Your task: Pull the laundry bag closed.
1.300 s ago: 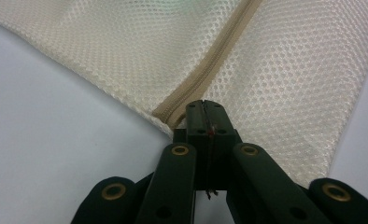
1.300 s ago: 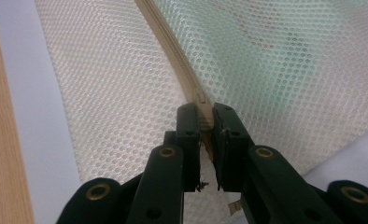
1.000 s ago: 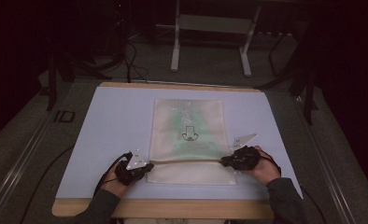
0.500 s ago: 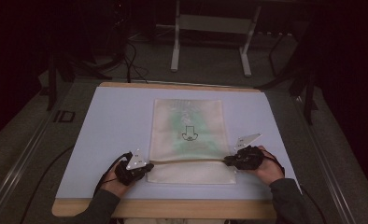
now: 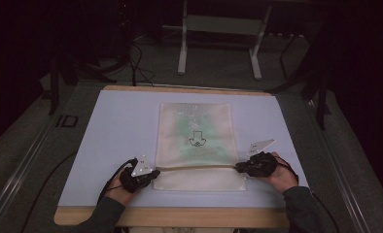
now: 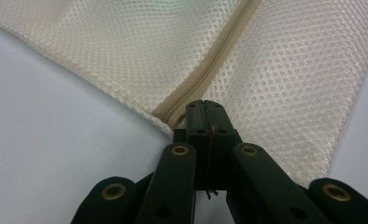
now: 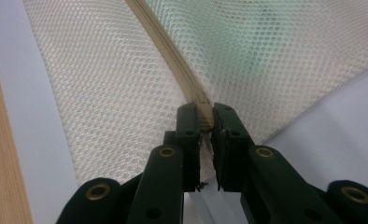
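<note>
A cream mesh bag (image 5: 195, 121) lies flat on the pale blue mat (image 5: 112, 126), with something green faintly visible through it. A tan zipper (image 5: 197, 167) crosses the bag near its front edge. My left gripper (image 5: 153, 174) is shut on the zipper's left end at the bag's corner; in the left gripper view the jaws (image 6: 204, 105) meet tight on the zipper tape (image 6: 210, 70). My right gripper (image 5: 239, 169) sits at the zipper's right end. In the right gripper view its jaws (image 7: 204, 112) pinch the zipper slider, with the zipper (image 7: 163, 42) running away from them.
The mat covers a wooden table whose front edge (image 5: 180, 217) shows below the person's hands. A black arrow mark (image 5: 197, 139) is printed on the bag. Behind the table a stand's legs (image 5: 182, 48) and cables (image 5: 136, 58) lie on the dark floor.
My right gripper has crept slightly to the right along the zipper line. The left gripper and the bag have held still.
</note>
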The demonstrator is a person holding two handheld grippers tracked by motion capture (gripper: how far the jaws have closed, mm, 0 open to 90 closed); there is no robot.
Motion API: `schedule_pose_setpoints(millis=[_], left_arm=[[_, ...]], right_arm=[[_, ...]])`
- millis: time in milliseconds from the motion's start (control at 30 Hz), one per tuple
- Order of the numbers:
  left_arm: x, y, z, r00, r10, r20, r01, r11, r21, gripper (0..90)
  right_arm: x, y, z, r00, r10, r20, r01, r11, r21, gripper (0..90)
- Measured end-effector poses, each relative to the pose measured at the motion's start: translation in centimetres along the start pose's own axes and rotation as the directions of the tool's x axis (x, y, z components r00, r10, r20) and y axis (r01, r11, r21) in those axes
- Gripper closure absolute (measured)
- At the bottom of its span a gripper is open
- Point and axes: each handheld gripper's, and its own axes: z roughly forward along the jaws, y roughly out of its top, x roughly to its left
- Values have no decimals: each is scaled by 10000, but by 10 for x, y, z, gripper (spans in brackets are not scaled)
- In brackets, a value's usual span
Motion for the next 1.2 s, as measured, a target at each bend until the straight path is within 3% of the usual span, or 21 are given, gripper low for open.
schedule_pose_setpoints(millis=[767, 1200], left_arm=[[0, 0, 0, 10000, 0, -11, 0, 10000, 6, 894], [-1, 1, 0, 10000, -48, -56, 48, 10000, 21, 891]], right_arm=[[-1, -12, 0, 9996, 273, 12, -273, 9996, -6, 817], [-1, -19, -2, 9969, 788, -45, -789, 9937, -796, 750]])
